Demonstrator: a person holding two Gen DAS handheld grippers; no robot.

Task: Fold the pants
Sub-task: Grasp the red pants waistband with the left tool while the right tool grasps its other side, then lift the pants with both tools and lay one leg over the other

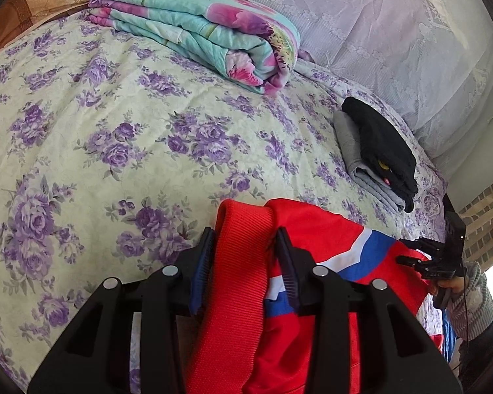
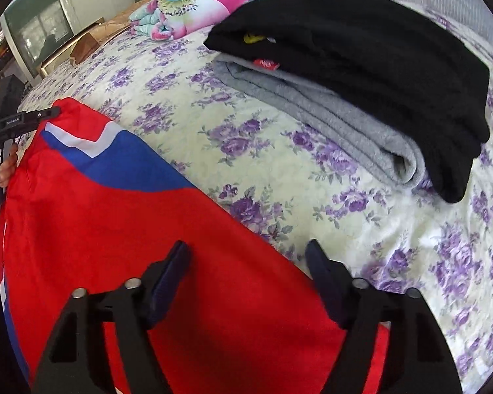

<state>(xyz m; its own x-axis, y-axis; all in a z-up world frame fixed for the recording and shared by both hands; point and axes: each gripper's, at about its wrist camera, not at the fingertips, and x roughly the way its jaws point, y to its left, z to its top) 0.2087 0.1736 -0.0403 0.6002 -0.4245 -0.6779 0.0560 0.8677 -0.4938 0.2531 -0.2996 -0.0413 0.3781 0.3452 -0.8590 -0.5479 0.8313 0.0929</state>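
Two claws are sharing the red pants (image 1: pixel 312 229) at the bed's (image 1: pixel 115 131) edge: left claw (image 1: pixel 245 256) clamping the ribbed waistband, right claw (image 2: pixel 248 274) gaping over cloth stretching away leftward

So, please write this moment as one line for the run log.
left gripper: shut on red pants with blue-white stripe | right gripper: open above pants | folded black-and-grey clothes pile: on floral bedspread
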